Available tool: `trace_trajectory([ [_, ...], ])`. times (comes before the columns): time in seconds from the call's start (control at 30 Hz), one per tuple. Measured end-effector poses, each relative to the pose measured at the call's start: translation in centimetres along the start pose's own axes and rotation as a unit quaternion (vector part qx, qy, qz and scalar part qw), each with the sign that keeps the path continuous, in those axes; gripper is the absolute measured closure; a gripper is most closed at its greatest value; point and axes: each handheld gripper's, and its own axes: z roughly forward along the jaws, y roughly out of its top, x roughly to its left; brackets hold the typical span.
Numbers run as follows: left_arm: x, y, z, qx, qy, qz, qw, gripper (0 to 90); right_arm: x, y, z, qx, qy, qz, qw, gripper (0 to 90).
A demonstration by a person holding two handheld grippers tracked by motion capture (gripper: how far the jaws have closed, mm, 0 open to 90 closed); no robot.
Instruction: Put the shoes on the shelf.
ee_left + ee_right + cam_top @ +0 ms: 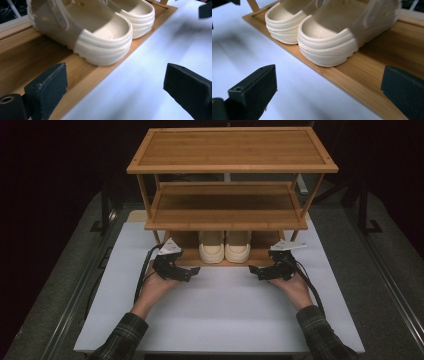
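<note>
Your left claw (186,273) sits on the white worktop (220,310) just in front of the bamboo rack (231,150), jaws wide apart, gripping nothing. Your right claw (260,272) mirrors it on the other side, also wide open and empty. The pair of cream clogs (224,246) stands side by side on the rack's bottom shelf (30,57), heels facing you, between the two claws. In the left claw view the nearer clog (100,42) has its heel right at the shelf's front edge; same for the nearer clog (332,47) in the right claw view. Neither claw touches a clog.
</note>
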Motion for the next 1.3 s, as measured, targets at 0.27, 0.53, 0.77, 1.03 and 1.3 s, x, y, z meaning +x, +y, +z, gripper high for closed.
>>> trace_trajectory([
  [0.27, -0.3, -2.0, -3.5, 0.003, 0.019, 0.009, 0.9998, 5.0, 0.0, -1.5, -3.5, -0.015, -0.002, 0.005, 0.9999, 0.4],
  [0.53, -0.8, -4.3, -6.9, 0.008, 0.040, 0.017, 0.9990, 5.1, -0.5, -3.8, -5.9, -0.016, -0.011, 0.011, 0.9998, 0.4],
  [0.77, -1.2, -6.9, -9.5, 0.033, 0.045, 0.019, 0.9982, 5.0, -0.4, -5.8, -7.7, 0.000, -0.019, 0.001, 0.9998, 0.4],
  [1.03, -1.2, -10.1, -11.9, 0.061, 0.050, 0.005, 0.9969, 5.0, -0.4, -8.8, -9.3, 0.049, -0.035, -0.007, 0.9982, 0.4],
  [1.3, -0.7, -13.2, -13.4, 0.090, 0.052, -0.011, 0.9945, 4.9, -1.3, -11.1, -10.5, 0.094, -0.059, -0.001, 0.9939, 0.4],
])
